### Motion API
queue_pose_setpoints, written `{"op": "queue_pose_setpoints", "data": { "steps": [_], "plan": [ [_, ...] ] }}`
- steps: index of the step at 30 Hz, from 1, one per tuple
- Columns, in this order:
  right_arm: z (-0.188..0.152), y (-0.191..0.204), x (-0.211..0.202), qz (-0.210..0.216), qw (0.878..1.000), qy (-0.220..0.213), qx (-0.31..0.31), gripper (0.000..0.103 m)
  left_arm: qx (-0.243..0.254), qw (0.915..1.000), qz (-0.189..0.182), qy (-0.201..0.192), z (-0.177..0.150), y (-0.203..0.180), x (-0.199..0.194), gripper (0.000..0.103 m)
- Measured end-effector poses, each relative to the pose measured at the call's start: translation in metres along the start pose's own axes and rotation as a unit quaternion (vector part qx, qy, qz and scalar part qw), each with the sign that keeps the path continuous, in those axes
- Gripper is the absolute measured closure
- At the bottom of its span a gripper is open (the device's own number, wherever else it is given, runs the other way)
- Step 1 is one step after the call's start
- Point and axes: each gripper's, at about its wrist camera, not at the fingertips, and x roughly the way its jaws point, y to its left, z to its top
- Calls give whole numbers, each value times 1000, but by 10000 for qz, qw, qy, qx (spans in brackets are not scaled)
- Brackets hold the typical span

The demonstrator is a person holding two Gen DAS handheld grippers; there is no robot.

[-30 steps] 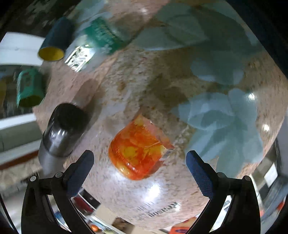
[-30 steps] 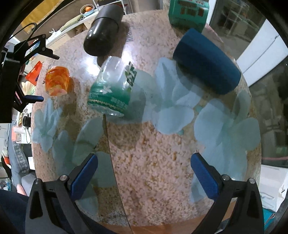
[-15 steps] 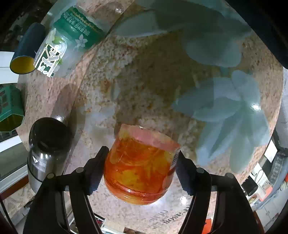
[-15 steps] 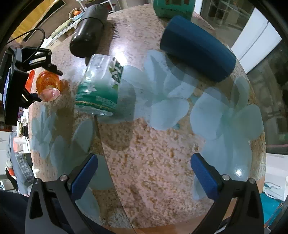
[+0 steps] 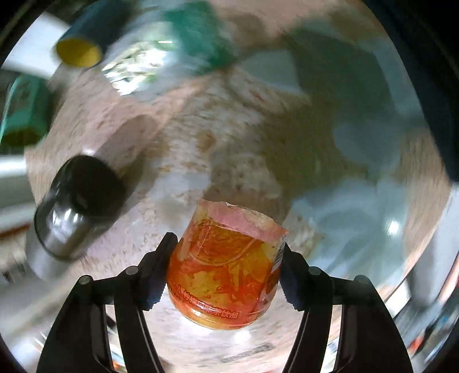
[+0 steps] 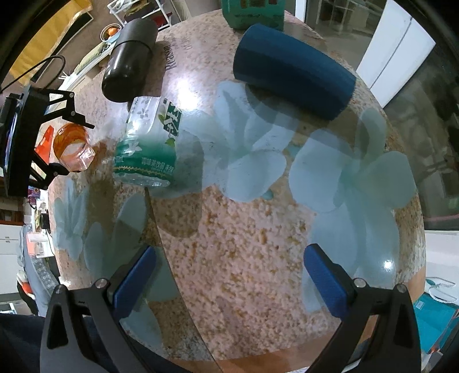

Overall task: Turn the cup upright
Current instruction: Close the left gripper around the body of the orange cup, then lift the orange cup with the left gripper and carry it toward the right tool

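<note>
My left gripper (image 5: 223, 266) is shut on an orange see-through plastic cup (image 5: 223, 269), its pads pressing both sides. The cup is lifted off the table and tilted, its cut rim pointing away from the camera. In the right wrist view the same cup (image 6: 73, 146) sits between the left gripper's fingers at the far left, above the table edge. My right gripper (image 6: 229, 282) is open and empty, hovering over the near part of the round table (image 6: 243, 229).
On the table lie a green-labelled clear bottle cup (image 6: 149, 149), a dark blue cylinder (image 6: 292, 77), a black flask (image 6: 129, 60) and a green box (image 6: 252, 11). The left wrist view is blurred by motion.
My left gripper closed on the orange cup and has lifted and tilted it. The right gripper has stayed open and barely moved.
</note>
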Motion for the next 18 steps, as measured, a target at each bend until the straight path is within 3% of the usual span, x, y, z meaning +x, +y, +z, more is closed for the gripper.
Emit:
{"op": "queue_pose_setpoints", "data": {
  "steps": [3,6,14,18],
  "plan": [
    [-4,-2,-8,38,10000,-36,33,0,-869,9956,-274,-216,1,16,-9,34],
    [-6,-6,-19,99,9999,-91,44,0,-1679,9840,-478,-359,4,26,-19,34],
    [-8,-7,-46,317,9987,-366,-138,0,-3398,9336,-710,-884,23,15,-59,33],
    [-15,0,-60,469,9973,-469,-301,0,-3883,9147,-543,-976,46,-36,-77,33]
  ]
}}
